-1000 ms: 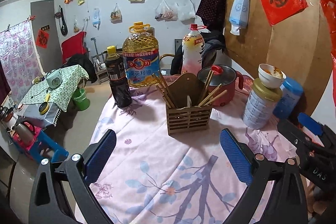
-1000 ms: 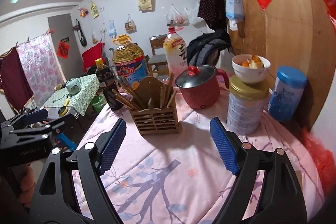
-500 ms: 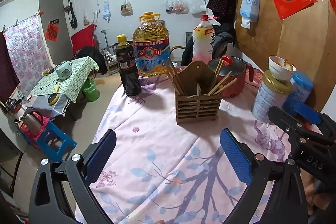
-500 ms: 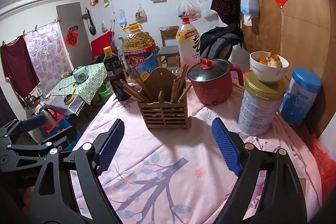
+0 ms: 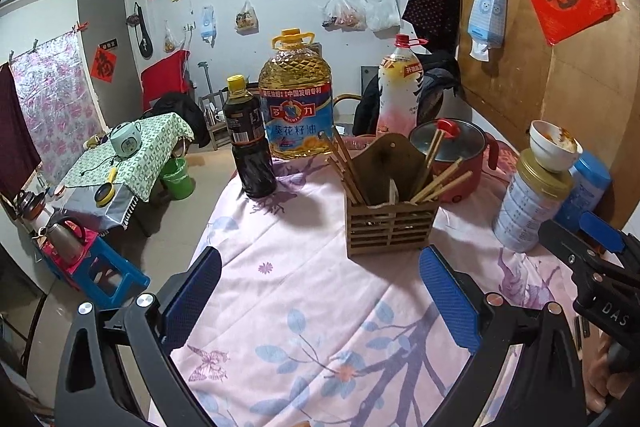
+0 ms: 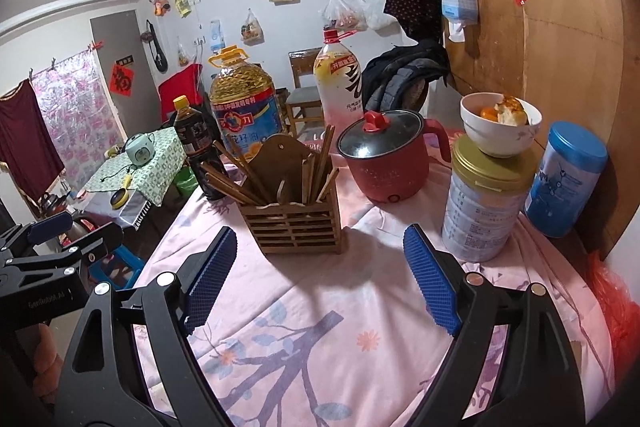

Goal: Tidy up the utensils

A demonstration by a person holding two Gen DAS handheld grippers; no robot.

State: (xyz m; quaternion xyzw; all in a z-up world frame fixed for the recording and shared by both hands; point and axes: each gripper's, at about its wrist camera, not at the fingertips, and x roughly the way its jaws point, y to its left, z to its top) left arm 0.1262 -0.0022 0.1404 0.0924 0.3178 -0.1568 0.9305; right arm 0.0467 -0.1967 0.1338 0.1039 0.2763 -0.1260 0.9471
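Observation:
A slatted wooden utensil holder [image 5: 390,225] [image 6: 294,223] stands mid-table on the pink floral cloth. Several wooden chopsticks [image 5: 346,163] [image 6: 236,179] lean out of it on both sides of its tall back panel. My left gripper [image 5: 320,295] hovers open over the cloth, short of the holder and a little to its left, with nothing between its blue pads. Open and empty too, my right gripper [image 6: 318,277] faces the holder almost head-on from the near side. Each gripper shows at the edge of the other's view.
Behind the holder stand a dark sauce bottle [image 5: 248,143], a big oil jug [image 5: 296,99], a drink bottle [image 5: 400,87] and a red electric pot [image 6: 390,155]. At right a tin [image 6: 486,203] carries a bowl [image 6: 500,125], beside a blue canister [image 6: 564,179]. Table edge drops off at left.
Both grippers have pulled back a little from the holder, which now looks smaller and higher in both views. Jaws stay wide and empty.

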